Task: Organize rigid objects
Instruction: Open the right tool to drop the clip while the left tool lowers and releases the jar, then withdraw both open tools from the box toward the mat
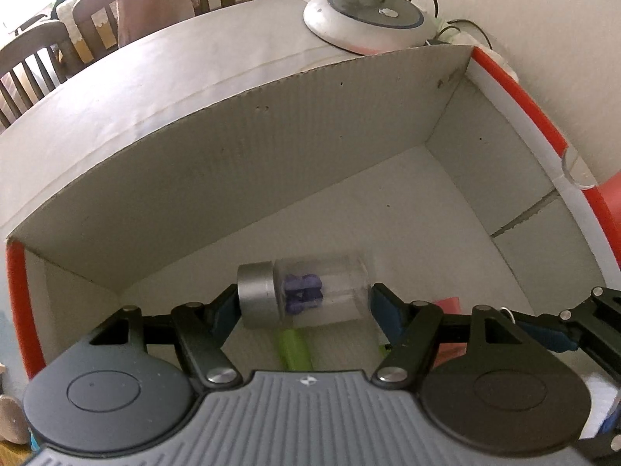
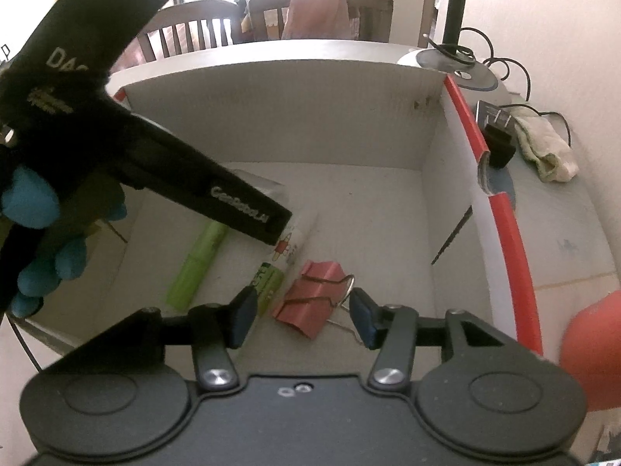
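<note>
My left gripper (image 1: pixel 302 303) is shut on a small clear jar (image 1: pixel 306 297) with a silver lid and purple pieces inside. It holds the jar on its side over the open white cardboard box (image 1: pixel 194 163). My right gripper (image 2: pixel 304 316) is open just above a red binder clip (image 2: pixel 310 297) lying on the box floor (image 2: pixel 349 202). A green marker (image 2: pixel 198 264), a green battery (image 2: pixel 269 283) and a white tube (image 2: pixel 289 242) lie beside the clip. The left gripper's black body (image 2: pixel 155 163) crosses the right wrist view and hides the jar there.
The box has red-edged rims (image 2: pixel 500 202). A round lamp base (image 1: pixel 365 19) with cables stands behind it on the white table. A black plug (image 2: pixel 498 136) and a pale cloth (image 2: pixel 547 147) lie right of the box. Wooden chairs (image 2: pixel 194 31) stand beyond.
</note>
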Tool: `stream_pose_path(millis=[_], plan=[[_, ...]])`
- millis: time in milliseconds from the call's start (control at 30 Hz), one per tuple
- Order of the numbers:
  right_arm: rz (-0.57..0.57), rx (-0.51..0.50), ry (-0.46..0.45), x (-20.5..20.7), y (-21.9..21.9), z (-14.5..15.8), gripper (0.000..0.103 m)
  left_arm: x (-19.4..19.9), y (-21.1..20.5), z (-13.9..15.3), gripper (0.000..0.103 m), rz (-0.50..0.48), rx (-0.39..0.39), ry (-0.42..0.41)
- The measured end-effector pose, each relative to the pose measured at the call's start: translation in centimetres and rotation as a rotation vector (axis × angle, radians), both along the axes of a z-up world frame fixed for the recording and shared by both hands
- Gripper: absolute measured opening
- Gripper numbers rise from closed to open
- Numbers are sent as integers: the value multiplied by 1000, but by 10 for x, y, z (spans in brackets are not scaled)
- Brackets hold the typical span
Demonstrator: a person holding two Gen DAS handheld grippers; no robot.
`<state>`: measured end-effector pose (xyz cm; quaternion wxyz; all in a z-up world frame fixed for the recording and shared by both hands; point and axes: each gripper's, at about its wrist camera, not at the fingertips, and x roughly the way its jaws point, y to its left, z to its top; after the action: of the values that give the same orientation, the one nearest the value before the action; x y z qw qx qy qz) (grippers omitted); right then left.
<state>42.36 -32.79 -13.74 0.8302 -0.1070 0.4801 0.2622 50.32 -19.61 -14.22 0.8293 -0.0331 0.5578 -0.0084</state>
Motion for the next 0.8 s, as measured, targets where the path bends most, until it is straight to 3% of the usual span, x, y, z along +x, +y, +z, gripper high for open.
stream_pose_path(millis=[367, 800], plan=[[-56, 59, -34, -4, -11, 23, 63, -30, 0, 27, 72, -11, -17, -86], [-81, 130, -89, -26, -17, 54, 65, -74, 10, 70, 72, -20, -63, -204]])
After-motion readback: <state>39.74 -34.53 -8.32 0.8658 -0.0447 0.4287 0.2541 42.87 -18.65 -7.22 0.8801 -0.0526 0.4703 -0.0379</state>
